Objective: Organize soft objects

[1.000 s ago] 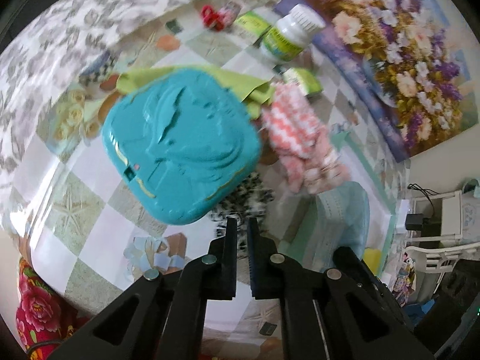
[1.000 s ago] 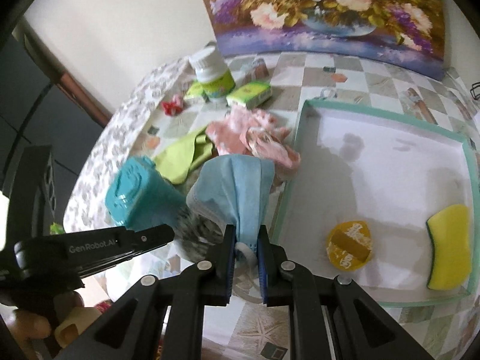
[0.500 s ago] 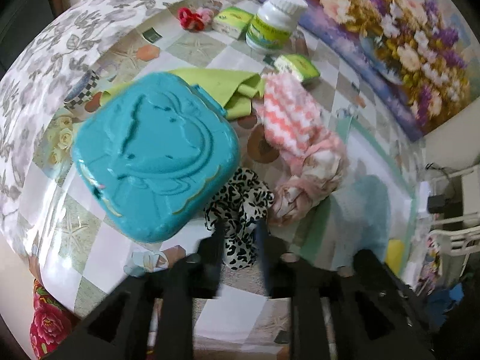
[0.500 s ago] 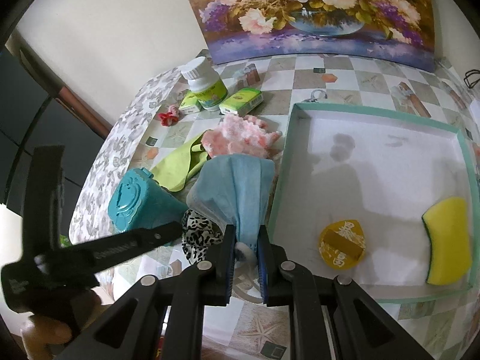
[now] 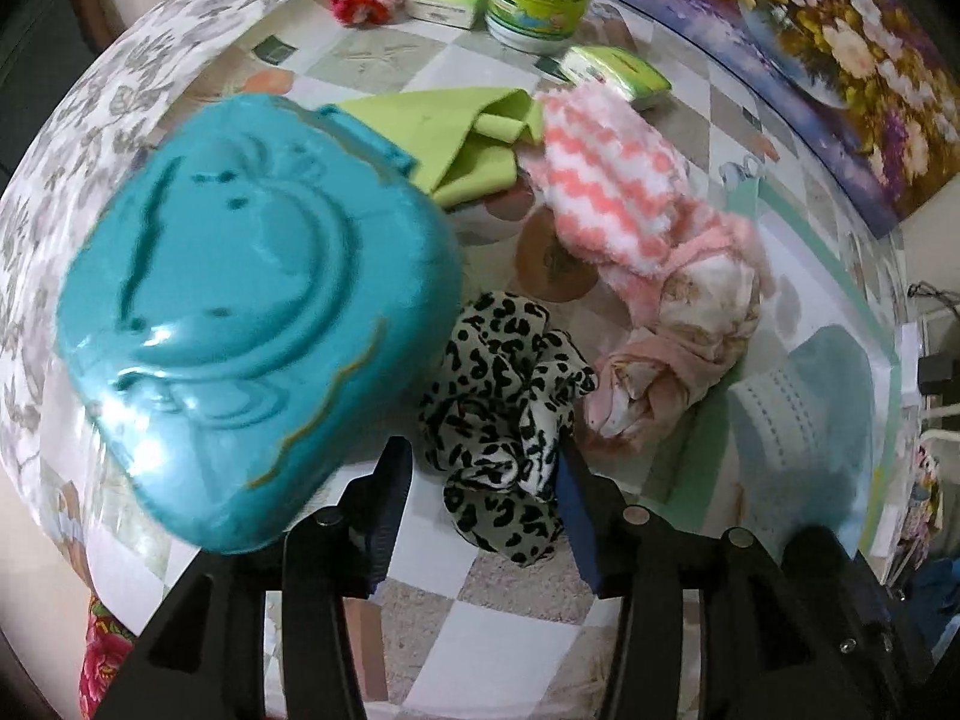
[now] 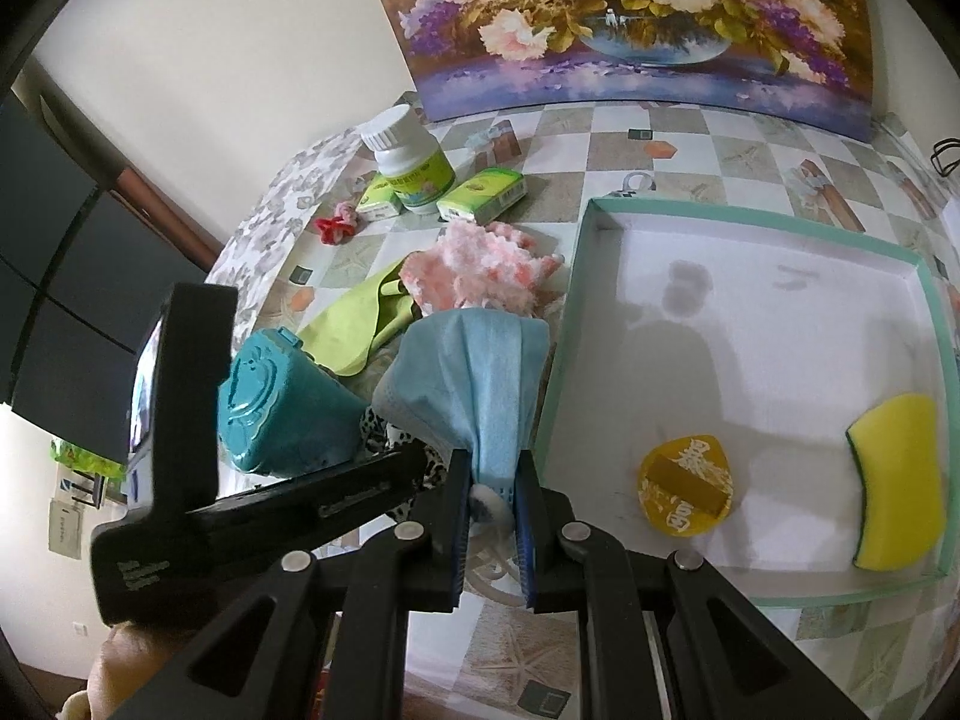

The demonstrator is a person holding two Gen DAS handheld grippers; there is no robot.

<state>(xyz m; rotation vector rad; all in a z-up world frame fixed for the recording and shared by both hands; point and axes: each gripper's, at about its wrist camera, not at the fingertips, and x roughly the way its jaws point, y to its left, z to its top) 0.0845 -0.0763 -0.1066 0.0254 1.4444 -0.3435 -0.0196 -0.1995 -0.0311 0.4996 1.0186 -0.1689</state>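
A: What has been put away so far?

B: A yellow sponge [image 6: 894,489] and a round yellow thing [image 6: 686,492] are seen in the white tray [image 6: 744,213], near its right side. Not much else is in there.

A: What is being held?

B: A blue face mask [image 6: 474,372] is pinched tight in the jaws of the right gripper [image 6: 489,507], just left of the tray. The jaws of the left gripper [image 5: 480,495] have just been opening. A spotted hair tie [image 5: 504,414] lies between them on the tabletop [image 5: 510,606], but it is not squeezed yet.

A: What is left?

B: A pink wavy cloth [image 5: 606,180], a flowery cloth [image 5: 678,348] and a green cloth [image 5: 456,132] are still left out on the tabletop, beside a teal box [image 5: 252,318]. Most of the job looks undone.
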